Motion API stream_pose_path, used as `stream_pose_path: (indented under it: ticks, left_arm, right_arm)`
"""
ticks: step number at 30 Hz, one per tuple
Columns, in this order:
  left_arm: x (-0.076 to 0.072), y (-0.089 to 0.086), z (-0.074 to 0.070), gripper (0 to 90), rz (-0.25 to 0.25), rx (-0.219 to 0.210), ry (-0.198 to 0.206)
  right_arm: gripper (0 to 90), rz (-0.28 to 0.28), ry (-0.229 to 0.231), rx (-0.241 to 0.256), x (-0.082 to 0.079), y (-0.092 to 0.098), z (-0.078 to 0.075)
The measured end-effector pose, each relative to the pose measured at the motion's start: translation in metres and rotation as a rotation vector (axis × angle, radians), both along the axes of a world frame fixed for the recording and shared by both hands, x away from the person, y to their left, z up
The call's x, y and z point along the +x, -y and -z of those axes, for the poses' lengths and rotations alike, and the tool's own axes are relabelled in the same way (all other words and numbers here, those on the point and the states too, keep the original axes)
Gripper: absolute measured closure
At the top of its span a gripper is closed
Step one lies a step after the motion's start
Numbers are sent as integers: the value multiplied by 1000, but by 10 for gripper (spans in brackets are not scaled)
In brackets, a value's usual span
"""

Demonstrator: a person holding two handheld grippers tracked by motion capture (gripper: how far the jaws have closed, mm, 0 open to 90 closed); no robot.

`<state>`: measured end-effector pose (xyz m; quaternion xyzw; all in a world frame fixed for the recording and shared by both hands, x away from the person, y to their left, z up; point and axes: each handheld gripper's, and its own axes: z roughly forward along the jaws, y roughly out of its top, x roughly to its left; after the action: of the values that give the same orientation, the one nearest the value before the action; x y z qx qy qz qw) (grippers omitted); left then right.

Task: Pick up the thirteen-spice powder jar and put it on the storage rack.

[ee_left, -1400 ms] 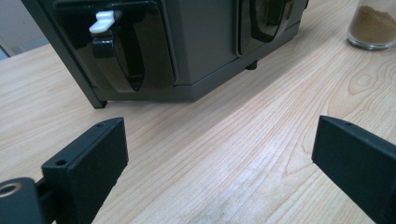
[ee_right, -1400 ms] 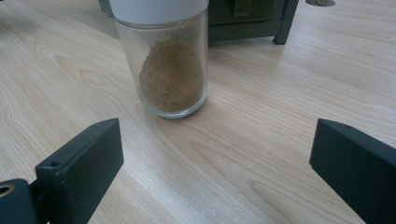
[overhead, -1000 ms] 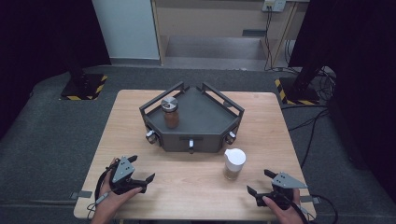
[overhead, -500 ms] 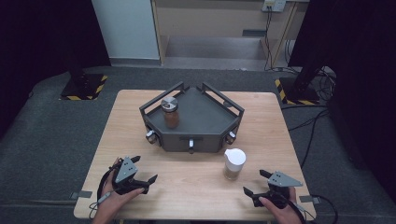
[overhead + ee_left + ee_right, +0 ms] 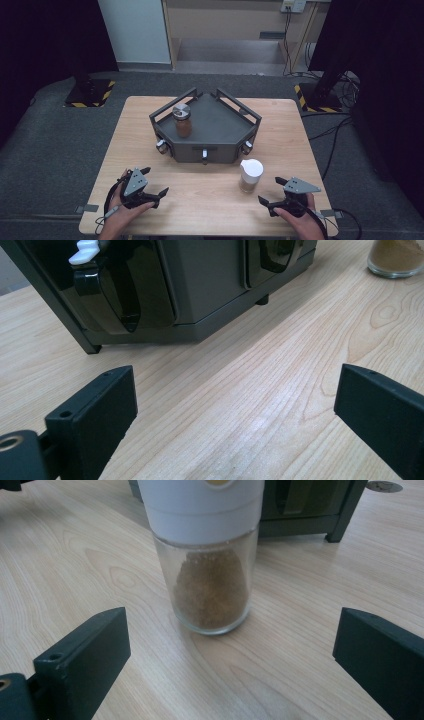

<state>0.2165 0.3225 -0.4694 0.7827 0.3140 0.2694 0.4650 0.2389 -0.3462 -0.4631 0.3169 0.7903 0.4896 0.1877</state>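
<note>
my right claw (image 5: 230, 645) is wide open, with the white-capped spice jar (image 5: 210, 560) standing on the counter (image 5: 75, 565) just ahead of it. my left claw (image 5: 235, 410) is open too, holding nothing.

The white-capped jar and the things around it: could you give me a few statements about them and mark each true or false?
1. The white-capped jar stands on the table. True.
2. The right gripper is clamped on that jar. False: its jaws are open, the jar apart from them.
3. A metal-lidded jar stands on the rack. True.
4. The left gripper holds a spoon. False: it is open and empty.
5. The white-capped jar is empty. False: it holds brown powder.
</note>
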Motion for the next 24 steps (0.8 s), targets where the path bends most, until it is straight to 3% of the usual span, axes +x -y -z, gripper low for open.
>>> stream_pose_path:
  ticks: [24]
  left_arm:
    - [1,1,0,31,-1,18,-5]
  right_arm:
    - [36,-35,8,-2,15,-13,-8]
